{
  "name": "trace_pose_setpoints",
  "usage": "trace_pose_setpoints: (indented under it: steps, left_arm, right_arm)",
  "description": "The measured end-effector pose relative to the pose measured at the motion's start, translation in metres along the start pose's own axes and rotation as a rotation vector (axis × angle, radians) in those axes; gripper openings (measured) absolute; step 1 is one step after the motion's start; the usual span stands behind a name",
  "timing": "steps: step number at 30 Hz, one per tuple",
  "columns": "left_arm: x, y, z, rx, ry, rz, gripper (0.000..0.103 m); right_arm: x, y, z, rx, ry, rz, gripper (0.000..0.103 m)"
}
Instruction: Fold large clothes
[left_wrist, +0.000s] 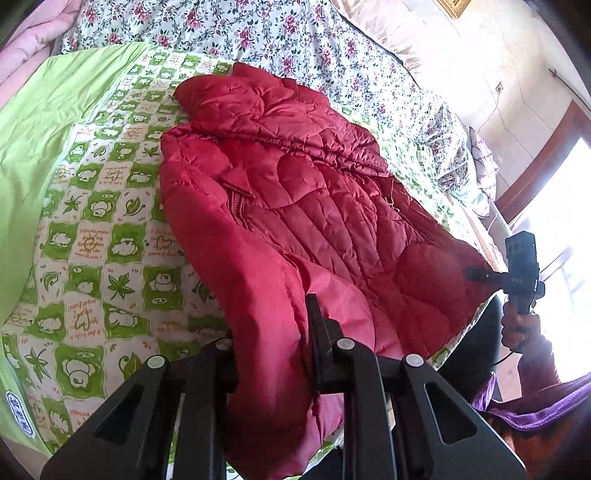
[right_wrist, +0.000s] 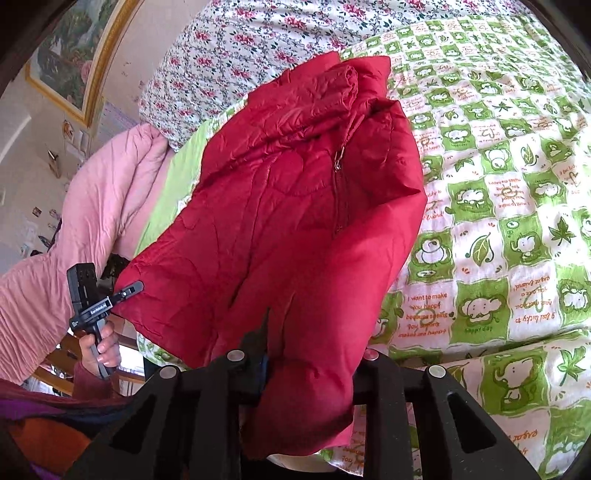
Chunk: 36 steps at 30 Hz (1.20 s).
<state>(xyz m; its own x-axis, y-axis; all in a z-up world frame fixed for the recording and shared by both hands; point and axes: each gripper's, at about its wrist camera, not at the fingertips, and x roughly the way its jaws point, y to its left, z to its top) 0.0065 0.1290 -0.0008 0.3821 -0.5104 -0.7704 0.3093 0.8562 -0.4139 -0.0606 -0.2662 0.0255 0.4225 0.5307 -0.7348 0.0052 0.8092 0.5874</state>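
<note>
With the red jacket (left_wrist: 295, 206) spread on the bed (left_wrist: 92, 258) and its hem at the near edge, both grippers, left (left_wrist: 280, 354) and right (right_wrist: 314, 369), clamp the hem, ready to fold it toward the collar.

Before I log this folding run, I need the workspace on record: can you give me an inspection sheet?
Surface: bed under a green-and-white checked quilt.
Job's things: red puffer jacket lying on the quilt, zipped, its near hem raised.
Clutter: pink duvet and floral bedding bunched at the bed's far side.
Grippers: left claw shut on the jacket's hem; right claw shut on the hem at the other corner.
Cables: a thin cable hangs below the hand holding the right claw.
Surroundings: framed picture on the wall, bright window.
</note>
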Motion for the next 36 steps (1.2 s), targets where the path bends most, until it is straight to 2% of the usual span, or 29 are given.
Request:
trace_pose_setpoints:
  steps: [8,19,25,36]
  left_arm:
    - [-0.006,0.001,0.001,-0.025,-0.027,-0.005,0.017]
    - [-0.025,-0.005,0.031,-0.036,-0.146,-0.047,0.017]
    - [-0.033,-0.008,0.057,-0.051,-0.233,-0.066,0.017]
    - [-0.032,-0.002,0.107,-0.059,-0.297,-0.059,0.017]
  right_arm:
    - [-0.004,0.003,0.008,-0.018,-0.031,0.027,0.025]
    - [-0.019,0.007,0.031,-0.019,-0.121,0.091,0.025]
    - [-0.03,0.014,0.06,-0.048,-0.193,0.115,0.025]
    - [-0.033,0.021,0.123,-0.044,-0.307,0.138,0.025]
